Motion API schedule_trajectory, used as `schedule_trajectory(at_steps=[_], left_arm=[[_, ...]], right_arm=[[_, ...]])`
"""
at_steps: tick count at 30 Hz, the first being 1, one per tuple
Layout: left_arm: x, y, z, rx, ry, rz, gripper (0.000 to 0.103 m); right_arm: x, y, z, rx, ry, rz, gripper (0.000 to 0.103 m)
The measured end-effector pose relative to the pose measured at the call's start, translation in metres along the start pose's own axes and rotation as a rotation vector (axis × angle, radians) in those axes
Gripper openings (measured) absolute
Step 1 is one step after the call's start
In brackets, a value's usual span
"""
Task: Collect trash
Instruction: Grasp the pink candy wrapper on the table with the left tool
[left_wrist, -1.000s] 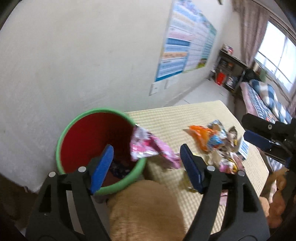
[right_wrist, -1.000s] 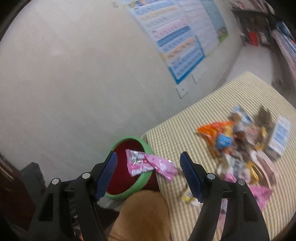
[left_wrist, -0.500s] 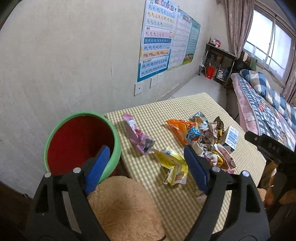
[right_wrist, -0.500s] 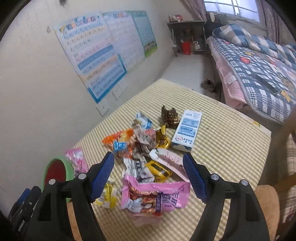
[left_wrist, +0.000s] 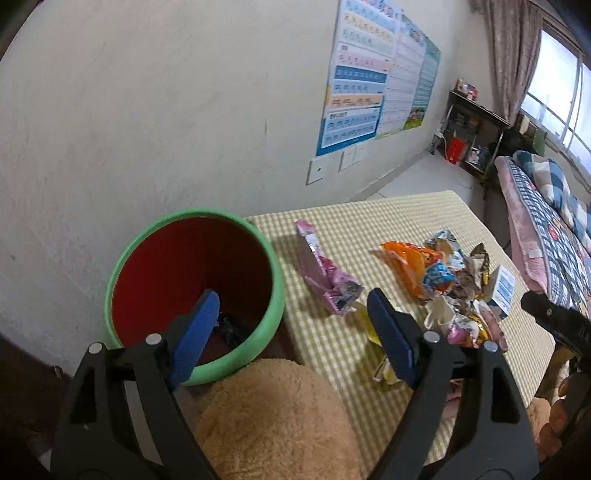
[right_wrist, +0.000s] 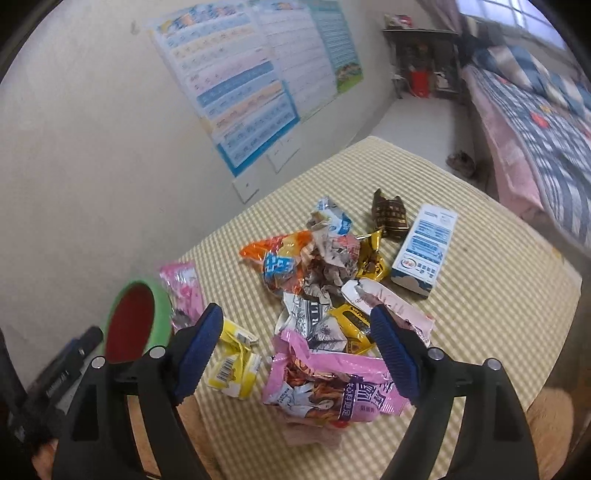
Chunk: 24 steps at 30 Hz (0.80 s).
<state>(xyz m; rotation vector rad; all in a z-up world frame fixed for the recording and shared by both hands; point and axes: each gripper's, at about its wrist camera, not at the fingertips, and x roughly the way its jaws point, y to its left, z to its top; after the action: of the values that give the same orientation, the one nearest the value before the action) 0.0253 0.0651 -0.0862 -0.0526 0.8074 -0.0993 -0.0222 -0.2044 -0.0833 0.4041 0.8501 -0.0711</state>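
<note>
A red bin with a green rim (left_wrist: 122, 258) stands beside the table's left end; it also shows in the right wrist view (right_wrist: 162, 306). A pink wrapper (left_wrist: 325, 273) lies on the checked tablecloth (left_wrist: 369, 214) next to the bin. A heap of wrappers (right_wrist: 325, 266) lies mid-table, with a large pink bag (right_wrist: 332, 387) and a yellow wrapper (right_wrist: 236, 365) at the near edge. My left gripper (left_wrist: 291, 332) is open and empty, over the bin's right rim. My right gripper (right_wrist: 295, 350) is open and empty above the large pink bag.
A blue and white carton (right_wrist: 424, 251) and a brown wrapper (right_wrist: 389, 216) lie right of the heap. A tan plush cushion (left_wrist: 273, 424) sits below the left gripper. A wall with posters (right_wrist: 251, 85) runs behind the table. A bed (right_wrist: 535, 110) stands at far right.
The pink wrapper that hung at the bin's rim a second ago now lies on the table beside it. The right gripper swung from the bin to above the wrapper heap.
</note>
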Motion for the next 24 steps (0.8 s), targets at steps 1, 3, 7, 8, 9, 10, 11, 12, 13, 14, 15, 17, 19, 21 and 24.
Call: schedule_trajectory(at_steps=[1,3,7,8,9,10,11,12,13,14,15,17,19,21,24], left_arm=[[0.001,0.001,0.0,-0.002,0.001,0.002,0.08],[0.004,0.004,-0.001,-0.001,0.011,0.005,0.08],[0.014,0.001,0.001,0.021,0.044,-0.011,0.08],[0.017,-0.001,0.004,0.016,0.04,-0.025,0.08],[0.024,-0.005,0.009,0.015,0.037,-0.044,0.082],[0.034,-0.009,0.015,0.017,0.043,-0.048,0.082],[0.049,-0.013,0.022,0.01,0.063,-0.036,0.082],[0.062,-0.016,0.027,-0.012,0.081,-0.039,0.082],[0.075,-0.017,0.032,-0.039,0.096,-0.051,0.082],[0.092,-0.021,0.036,-0.064,0.134,-0.064,0.078],[0.108,-0.025,0.039,-0.077,0.179,-0.082,0.071],[0.138,-0.035,0.039,-0.081,0.259,-0.092,0.063],[0.154,-0.044,0.035,-0.055,0.296,-0.075,0.062],[0.165,-0.051,0.028,-0.025,0.325,-0.048,0.062],[0.18,-0.053,0.018,-0.022,0.384,-0.031,0.059]], right_arm=[[0.003,0.002,0.0,-0.013,0.008,0.0,0.079],[0.01,0.008,0.0,-0.035,0.027,0.01,0.079],[0.017,0.019,0.001,-0.089,0.056,0.03,0.079],[0.018,0.018,0.002,-0.085,0.058,0.028,0.079],[0.02,0.016,0.002,-0.072,0.064,0.038,0.079],[0.021,0.013,0.001,-0.056,0.075,0.048,0.079],[0.022,0.011,0.0,-0.047,0.084,0.055,0.079],[0.022,0.01,-0.001,-0.046,0.087,0.058,0.079],[0.02,0.009,-0.003,-0.05,0.087,0.056,0.079],[0.018,0.007,-0.004,-0.053,0.082,0.054,0.079],[0.015,0.005,-0.005,-0.052,0.076,0.052,0.079],[0.01,-0.001,-0.005,-0.041,0.064,0.05,0.079],[0.006,-0.007,-0.004,-0.026,0.056,0.048,0.079],[0.004,-0.013,-0.002,-0.014,0.046,0.045,0.079],[0.004,-0.017,-0.002,-0.001,0.048,0.052,0.079]])
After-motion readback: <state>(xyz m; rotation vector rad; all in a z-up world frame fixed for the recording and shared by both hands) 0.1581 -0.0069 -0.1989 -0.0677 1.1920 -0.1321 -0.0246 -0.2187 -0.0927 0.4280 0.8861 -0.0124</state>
